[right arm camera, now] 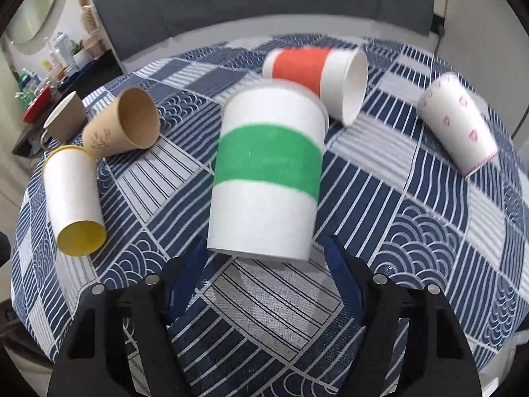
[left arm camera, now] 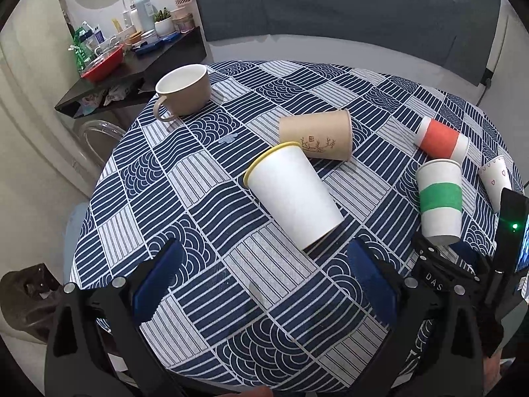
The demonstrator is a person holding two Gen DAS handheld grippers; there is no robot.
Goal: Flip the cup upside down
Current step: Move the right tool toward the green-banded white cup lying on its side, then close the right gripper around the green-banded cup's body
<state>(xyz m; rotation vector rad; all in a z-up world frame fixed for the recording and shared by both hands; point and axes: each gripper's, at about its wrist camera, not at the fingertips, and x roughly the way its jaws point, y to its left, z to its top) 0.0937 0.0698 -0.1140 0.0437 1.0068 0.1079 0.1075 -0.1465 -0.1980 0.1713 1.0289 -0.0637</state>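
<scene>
**Green-banded cup sits in right gripper's reach, wide end down**

The green cup [right arm camera: 266,172] fills the centre of the right wrist view, its narrow end toward the right gripper [right arm camera: 264,264] at the bottom of the frame and its wider end away from it. Its long axis runs nearly upright in the picture, tilted slightly. The blue pads [right arm camera: 190,271] flank the cup's lower edge on both sides; whether they press the wall or merely bracket it cannot be told from these frames. The cup is motion-blurred.

In the left wrist view the same cup [left arm camera: 439,200] appears at right, well apart from the left gripper [left arm camera: 264,281], whose jaws stand wide apart over bare tablecloth [left arm camera: 198,198] with nothing between them. The right gripper is plainly the nearer.

The nearest thing to the left gripper is the yellow-rimmed cup [left arm camera: 294,195], lying on its side, long axis diagonal.

Readable writing is scant: "DAS" on a black gripper part [left arm camera: 433,281] at lower right of the left view. The brown cup [left arm camera: 315,135] carries a branch drawing and a small mark, illegible.
</scene>
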